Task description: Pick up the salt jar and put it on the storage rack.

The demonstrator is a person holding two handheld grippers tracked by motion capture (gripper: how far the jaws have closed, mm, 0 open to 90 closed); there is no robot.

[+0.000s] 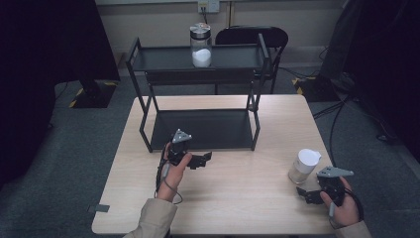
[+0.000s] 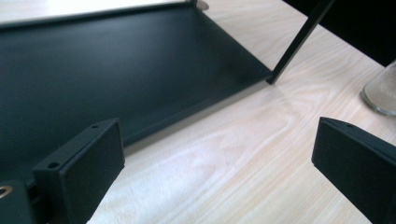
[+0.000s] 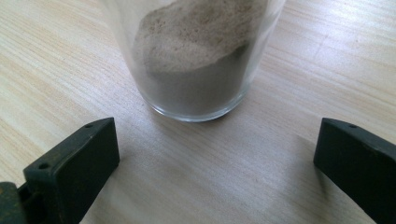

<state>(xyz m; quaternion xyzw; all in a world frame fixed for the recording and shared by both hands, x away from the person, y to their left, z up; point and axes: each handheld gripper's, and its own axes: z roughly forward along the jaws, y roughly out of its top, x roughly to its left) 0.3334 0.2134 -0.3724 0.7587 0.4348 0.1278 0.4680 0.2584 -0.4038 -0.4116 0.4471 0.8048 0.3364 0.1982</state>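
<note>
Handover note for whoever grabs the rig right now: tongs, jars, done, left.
Left tongs: open, holding nothing, over the light wooden table just in front of the black metal two-tier shelf rack.
Right tongs: open, jaws either side of and just short of the clear glass jar of greyish powder with a white lid, not touching it.
Second clear glass jar of white powder with a metal lid stands on the rack's top shelf.
Done: one jar shelved, apparently.
Left: probably grasp the near jar and shelve it.
</note>
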